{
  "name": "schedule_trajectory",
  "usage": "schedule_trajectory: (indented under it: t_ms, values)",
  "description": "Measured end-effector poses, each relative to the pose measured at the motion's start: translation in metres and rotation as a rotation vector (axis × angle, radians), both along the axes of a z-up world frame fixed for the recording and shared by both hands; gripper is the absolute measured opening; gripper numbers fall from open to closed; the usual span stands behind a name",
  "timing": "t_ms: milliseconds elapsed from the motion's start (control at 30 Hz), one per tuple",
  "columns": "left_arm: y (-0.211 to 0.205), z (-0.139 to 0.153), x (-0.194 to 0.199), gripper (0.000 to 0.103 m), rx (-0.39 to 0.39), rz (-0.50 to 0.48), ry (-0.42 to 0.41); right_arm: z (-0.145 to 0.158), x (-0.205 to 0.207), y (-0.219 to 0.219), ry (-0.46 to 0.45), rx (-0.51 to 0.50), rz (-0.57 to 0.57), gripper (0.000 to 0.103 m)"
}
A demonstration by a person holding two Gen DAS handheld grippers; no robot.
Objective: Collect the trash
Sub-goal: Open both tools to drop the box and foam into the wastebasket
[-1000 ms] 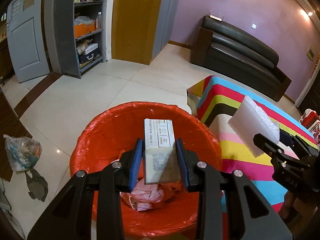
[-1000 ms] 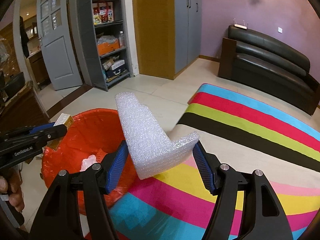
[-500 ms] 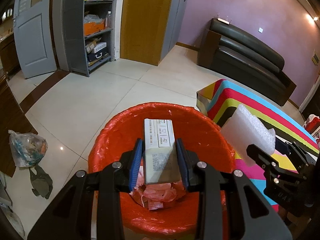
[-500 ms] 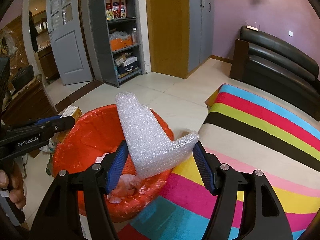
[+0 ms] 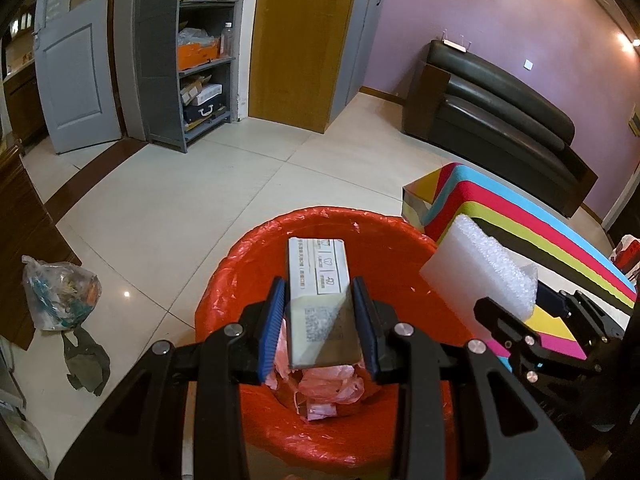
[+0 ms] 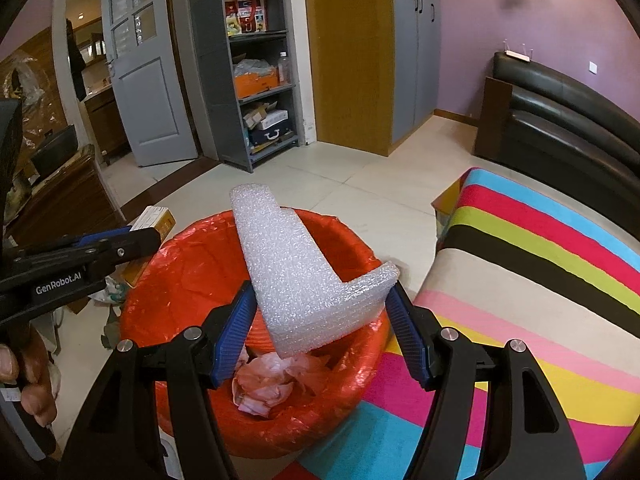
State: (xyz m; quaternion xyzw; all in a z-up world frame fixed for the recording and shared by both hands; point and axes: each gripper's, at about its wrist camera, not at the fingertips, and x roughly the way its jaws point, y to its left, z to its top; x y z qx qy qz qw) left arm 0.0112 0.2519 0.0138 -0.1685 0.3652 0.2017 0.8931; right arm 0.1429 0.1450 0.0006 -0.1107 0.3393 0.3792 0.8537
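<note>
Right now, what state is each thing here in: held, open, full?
Left gripper: shut on box.
Box: held over bin.
Right gripper: shut on foam.
Foam: held over bin.
Bin: open, red liner, crumpled pink trash at the bottom.
Door: ajar.

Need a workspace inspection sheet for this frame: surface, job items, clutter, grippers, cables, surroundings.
Surface: pale tiled floor; striped cloth beside the bin.
Job's things: red-lined bin with pink crumpled trash inside; small box; L-shaped foam piece.
Clutter: filled plastic bag and dark scrap on floor.
Grippers: left gripper shut on box above bin; right gripper shut on foam at bin's rim.
Cables: nothing seen.
Surroundings: grey shelf unit, dark sofa, purple wall.
</note>
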Motion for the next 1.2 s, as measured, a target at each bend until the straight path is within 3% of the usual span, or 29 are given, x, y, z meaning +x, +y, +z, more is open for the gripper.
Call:
schedule_trajectory:
  t_ms: [367, 400, 433, 467, 733, 833, 1200]
  values:
    - [0.005, 0.0, -0.002, 0.034, -0.004, 0.008, -0.002, -0.002, -0.004, 0.009, 0.007, 0.019, 0.02, 0.065]
    - [0.005, 0.0, -0.002, 0.036, -0.005, 0.012, -0.002, -0.002, -0.004, 0.01, 0.007, 0.018, 0.022, 0.066]
    - [0.006, 0.0, -0.003, 0.049, -0.008, 0.018, -0.001, -0.003, -0.005, 0.01, 0.009, 0.018, 0.025, 0.067]
    - [0.007, 0.0, -0.004, 0.055, -0.013, 0.023, -0.005, -0.003, -0.005, 0.01, 0.008, 0.018, 0.025, 0.07]
    - [0.01, 0.001, -0.006, 0.055, -0.014, 0.029, -0.006, -0.002, -0.005, 0.007, 0.003, 0.018, 0.019, 0.073]
    - [0.01, 0.002, -0.006, 0.062, -0.012, 0.034, -0.007, -0.002, -0.006, 0.003, -0.003, 0.017, 0.018, 0.073]
    - [-0.004, -0.002, -0.021, 0.071, -0.018, 0.01, 0.0, 0.002, -0.018, -0.026, -0.026, 0.032, -0.036, 0.073]
